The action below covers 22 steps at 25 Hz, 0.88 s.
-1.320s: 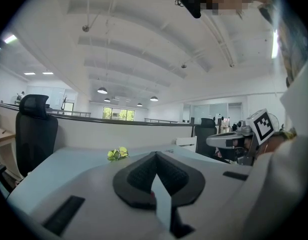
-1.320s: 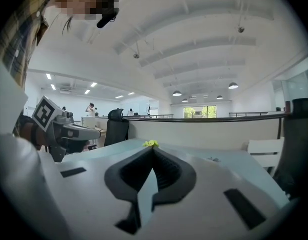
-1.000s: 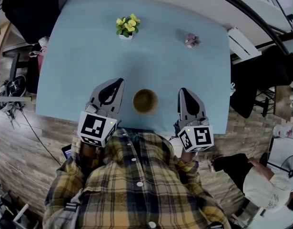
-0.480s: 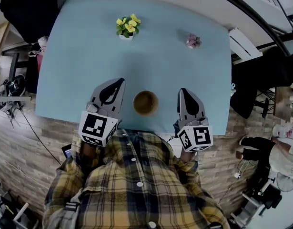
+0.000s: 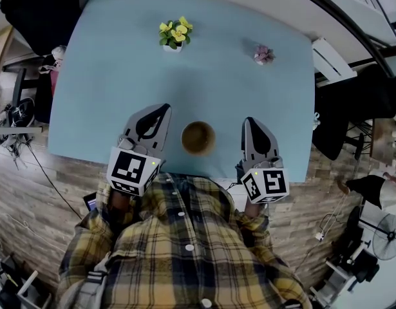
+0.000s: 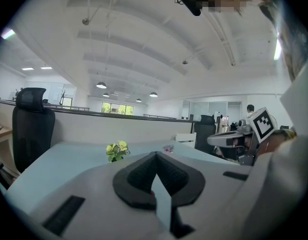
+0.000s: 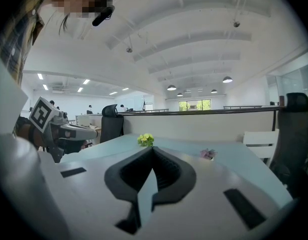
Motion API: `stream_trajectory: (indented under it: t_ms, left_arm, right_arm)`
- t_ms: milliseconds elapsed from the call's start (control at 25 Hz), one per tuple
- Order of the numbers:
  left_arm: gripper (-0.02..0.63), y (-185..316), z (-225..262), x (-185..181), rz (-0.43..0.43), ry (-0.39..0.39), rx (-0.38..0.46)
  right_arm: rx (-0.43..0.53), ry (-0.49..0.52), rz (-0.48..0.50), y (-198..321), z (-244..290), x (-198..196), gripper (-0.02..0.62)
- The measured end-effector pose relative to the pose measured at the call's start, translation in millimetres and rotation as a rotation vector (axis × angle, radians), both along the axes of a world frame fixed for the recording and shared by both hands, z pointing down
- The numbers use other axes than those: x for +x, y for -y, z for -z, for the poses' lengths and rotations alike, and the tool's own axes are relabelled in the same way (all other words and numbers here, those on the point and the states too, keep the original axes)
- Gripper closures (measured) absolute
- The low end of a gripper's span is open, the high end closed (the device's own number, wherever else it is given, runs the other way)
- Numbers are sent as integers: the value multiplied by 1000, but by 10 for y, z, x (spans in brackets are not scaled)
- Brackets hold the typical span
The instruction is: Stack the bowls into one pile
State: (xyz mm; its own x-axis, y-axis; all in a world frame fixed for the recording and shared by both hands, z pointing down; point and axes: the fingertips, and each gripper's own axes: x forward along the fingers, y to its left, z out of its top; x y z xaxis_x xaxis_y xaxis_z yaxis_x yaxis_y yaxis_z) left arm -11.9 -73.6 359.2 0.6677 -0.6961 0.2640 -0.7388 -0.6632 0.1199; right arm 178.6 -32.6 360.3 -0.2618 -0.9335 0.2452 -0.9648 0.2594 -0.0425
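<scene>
One brown bowl pile (image 5: 198, 138) sits near the front edge of the pale blue surface (image 5: 114, 76), between the left hand-held gripper (image 5: 160, 113) and the right hand-held gripper (image 5: 250, 123), just beside each and touching neither. Both are clenched, jaws pressed together with nothing between them, each pointing away from the person across the surface. From above the pile reads as a single round rim, number of nested bowls not discernible; a yellow flower pot (image 5: 174, 34) and a small pink plant (image 5: 263, 55) stand well apart at the far side.
</scene>
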Motion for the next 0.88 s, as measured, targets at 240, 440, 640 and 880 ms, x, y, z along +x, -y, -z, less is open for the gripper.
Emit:
stream_trajectory:
  t_ms: [240, 440, 640, 880]
  left_arm:
    - [615, 27, -19, -10, 4, 1, -4]
    - [615, 21, -22, -13, 9, 2, -3]
    - [615, 9, -22, 4, 8, 3, -1]
    - [615, 30, -2, 17, 5, 2, 0]
  right_arm:
    - [1, 1, 26, 36, 2, -51, 594]
    - [1, -1, 27, 20, -6, -52, 594]
    - [1, -3, 25, 0, -14, -31, 594]
    - [4, -2, 24, 26, -1, -28, 594]
